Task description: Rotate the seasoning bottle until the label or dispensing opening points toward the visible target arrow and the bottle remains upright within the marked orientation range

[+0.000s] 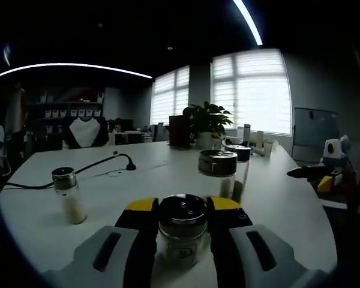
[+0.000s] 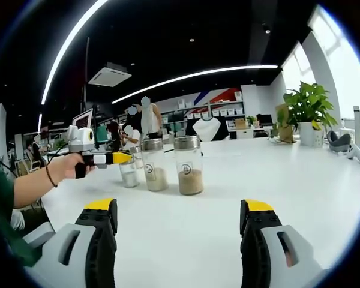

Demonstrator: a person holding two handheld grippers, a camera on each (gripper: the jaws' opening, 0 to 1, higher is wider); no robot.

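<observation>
A small glass seasoning bottle [image 1: 181, 237] with a metal lid stands upright on the white table [image 1: 168, 174], and my left gripper [image 1: 183, 205] is shut on it, yellow-tipped jaws pressing both sides of the lid. In the right gripper view a hand holds that left gripper [image 2: 127, 158] at the same small bottle [image 2: 129, 173]. My right gripper [image 2: 179, 210] stands open low over the table, nothing between its wide-apart jaws. It also shows at the right edge of the left gripper view as the right gripper [image 1: 315, 174].
Three more bottles stand on the table: one with white grains [image 1: 69, 195], a taller one [image 1: 218, 173] and one behind it [image 1: 240, 161]. In the right gripper view two jars [image 2: 155, 165] [image 2: 188, 165] stand mid-table. A black cable [image 1: 90, 168], a potted plant [image 1: 207, 123].
</observation>
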